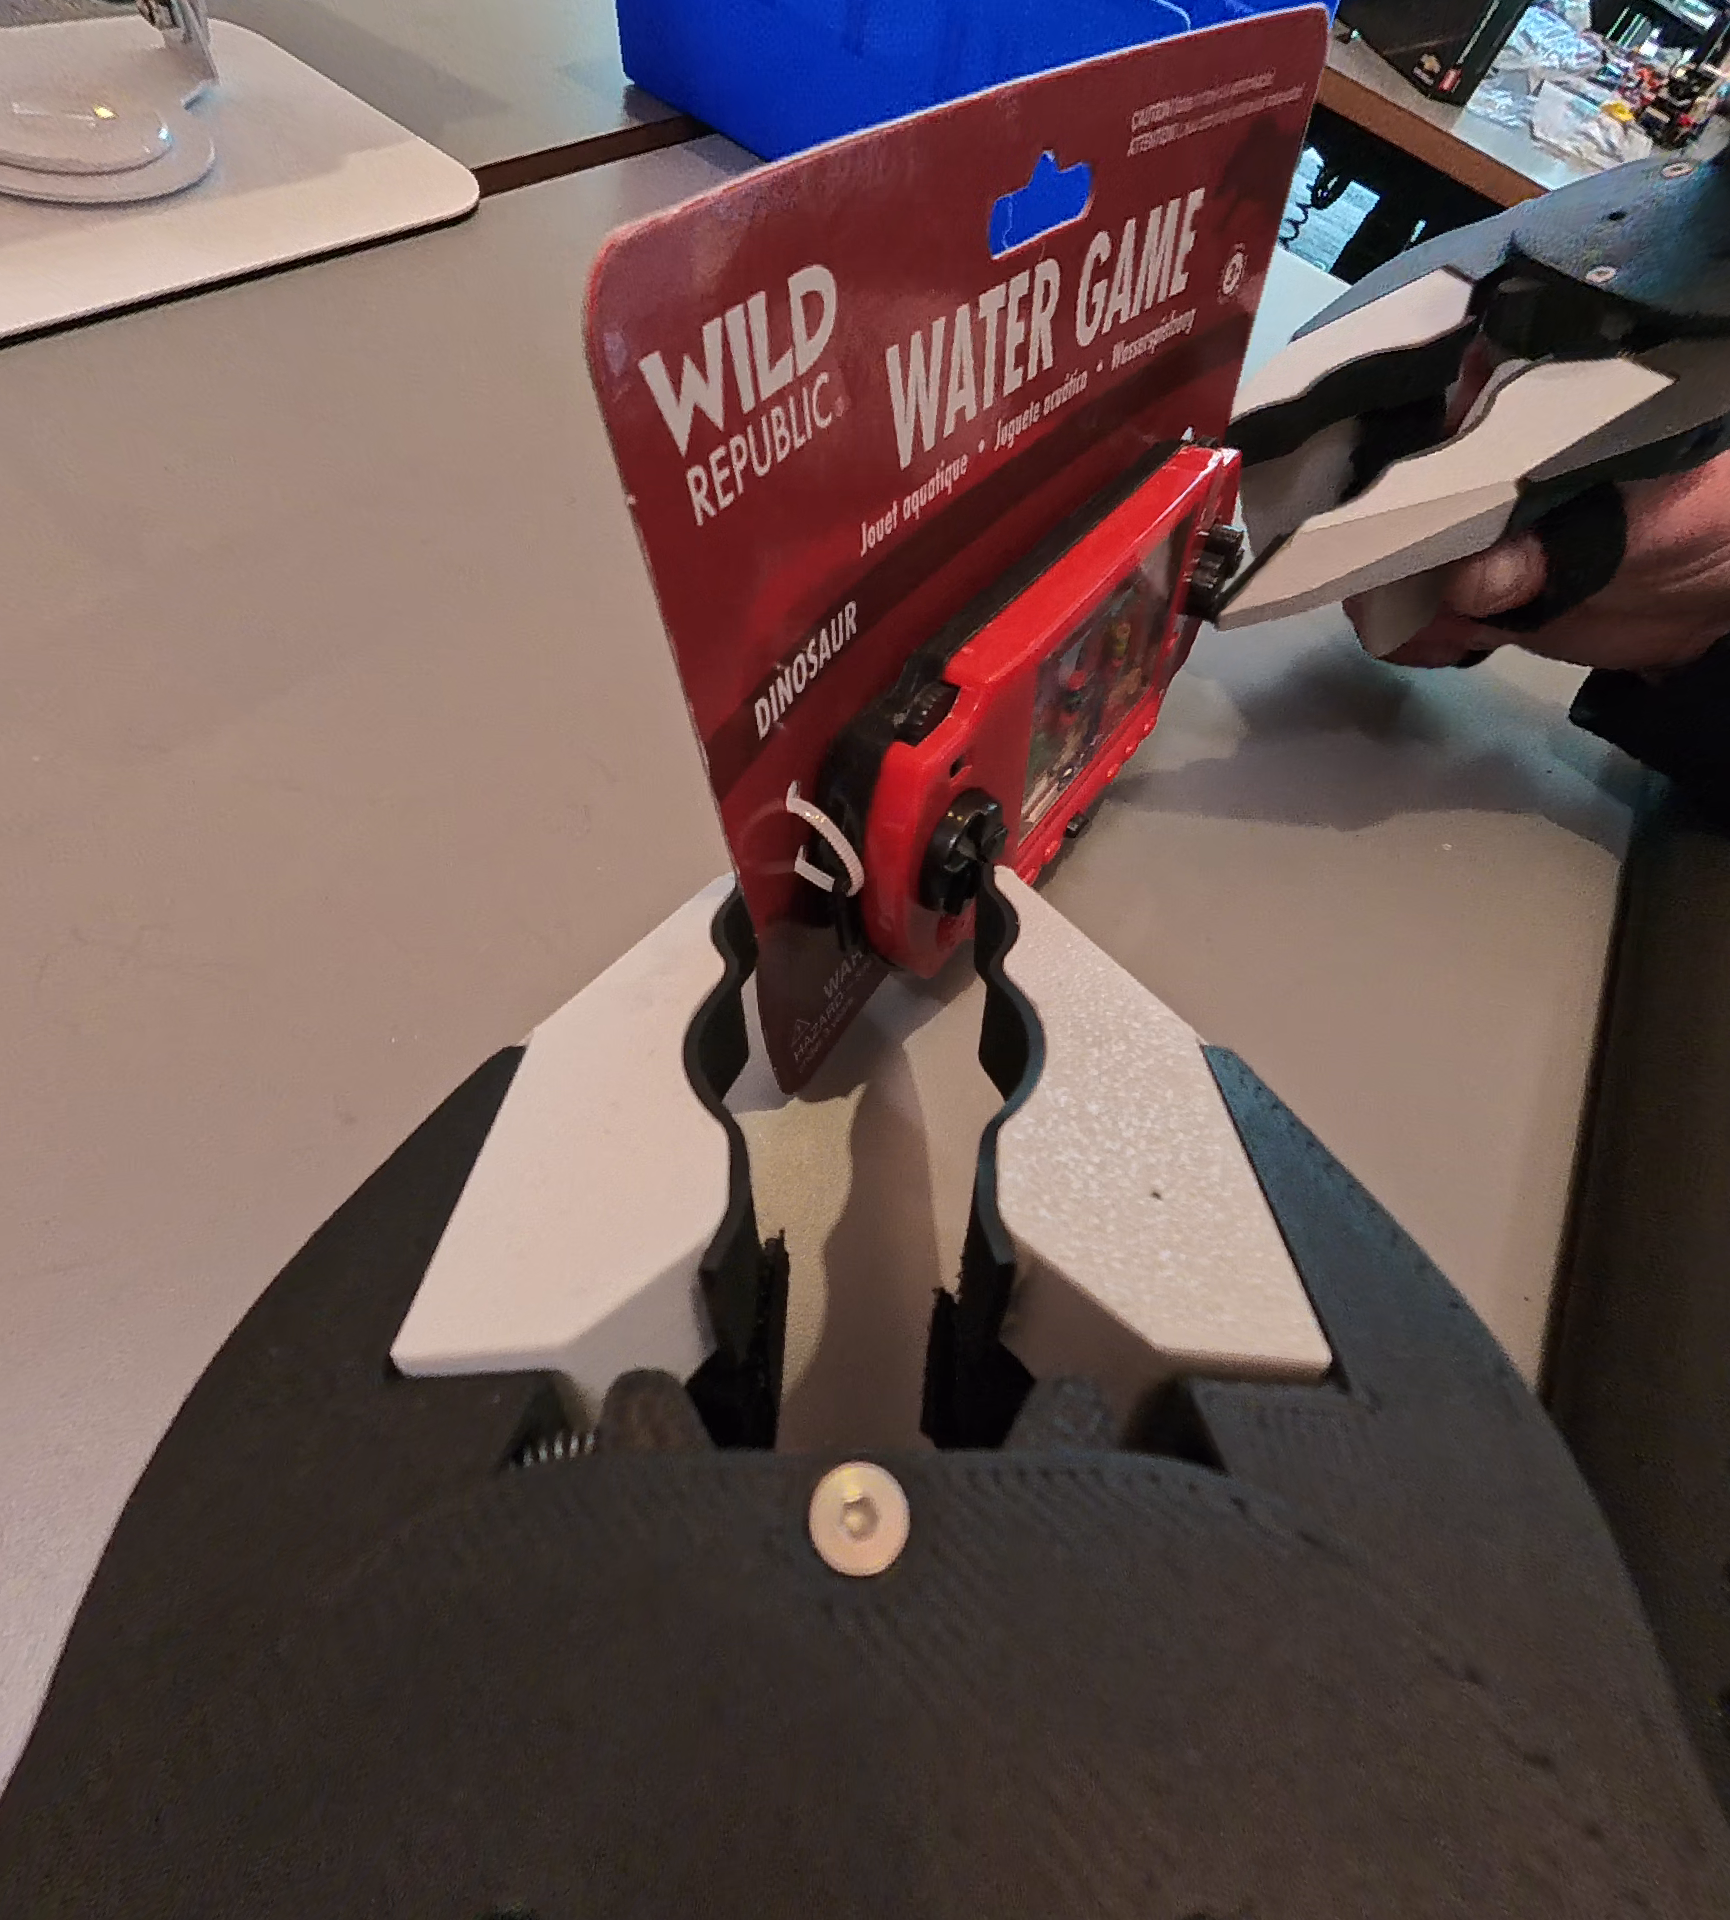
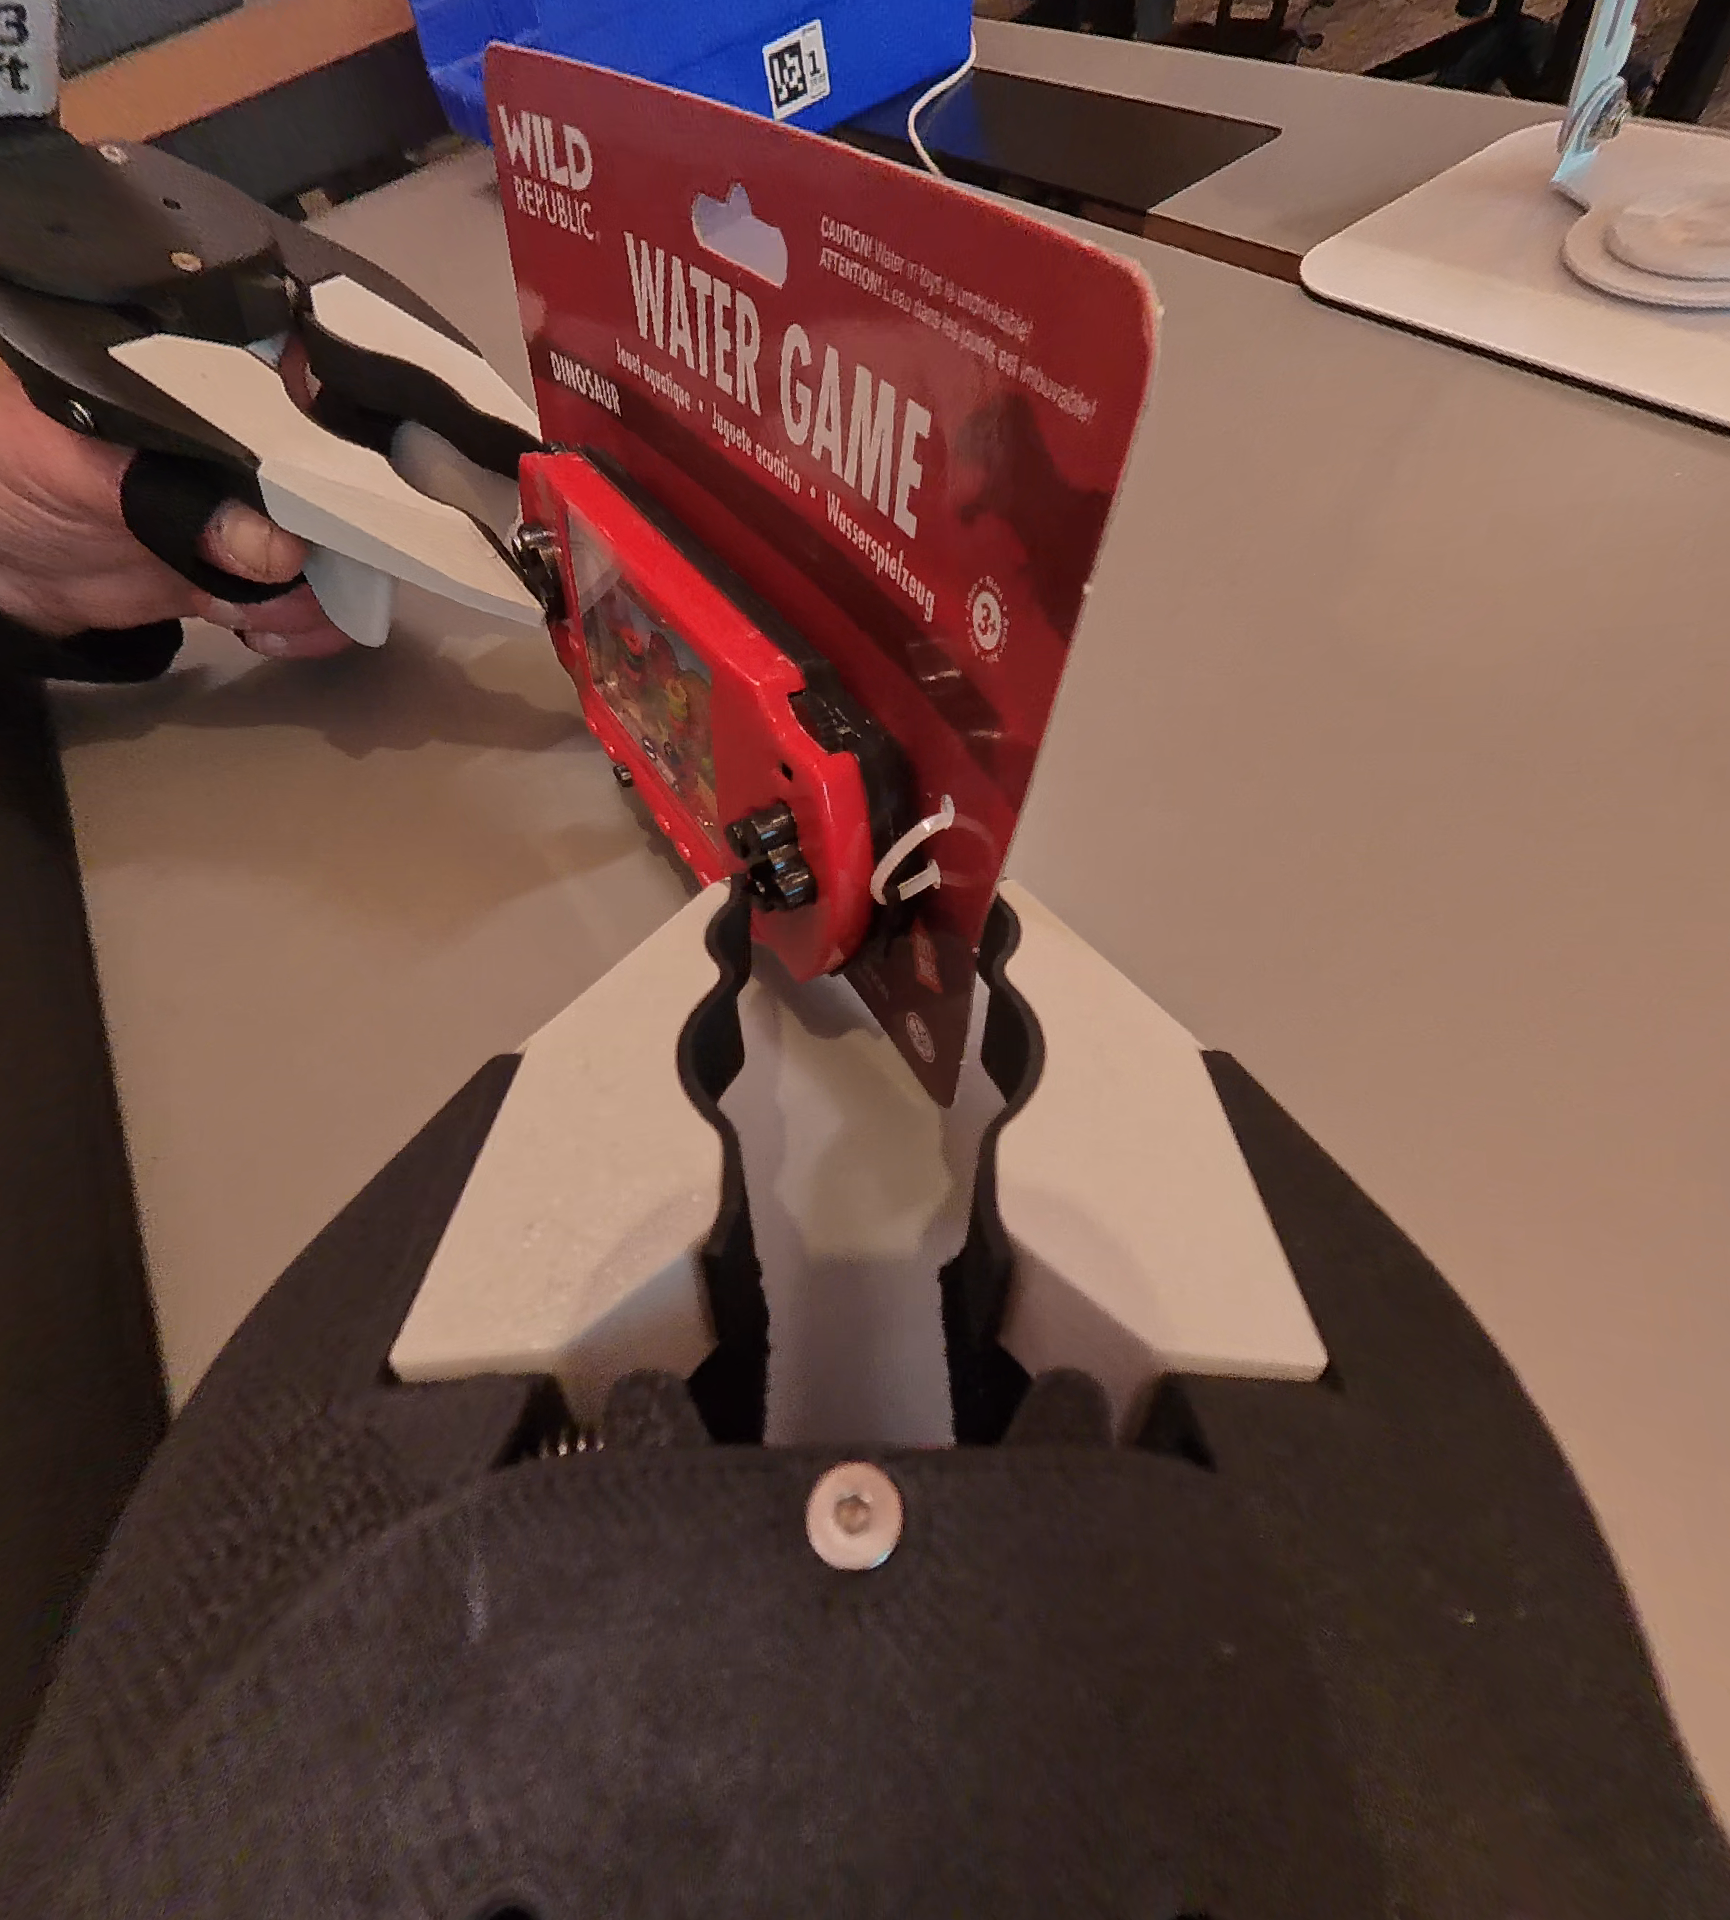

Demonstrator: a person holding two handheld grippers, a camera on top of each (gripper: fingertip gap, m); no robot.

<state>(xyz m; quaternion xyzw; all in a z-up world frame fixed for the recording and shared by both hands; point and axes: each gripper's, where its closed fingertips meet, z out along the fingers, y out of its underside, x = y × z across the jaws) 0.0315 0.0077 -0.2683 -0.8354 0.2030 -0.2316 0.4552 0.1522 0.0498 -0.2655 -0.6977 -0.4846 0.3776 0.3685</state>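
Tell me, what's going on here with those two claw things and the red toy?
A person holds a gripper in each hand, and both grip one packaged toy: a red handheld game tied to a red backing card. The left gripper clamps one end, the right gripper the other, keeping the card upright over the grey table. A blue bin sits behind.

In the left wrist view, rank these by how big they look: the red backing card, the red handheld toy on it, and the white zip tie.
1. red backing card
2. red handheld toy
3. white zip tie

All three sit together, so nearness barely skews this.
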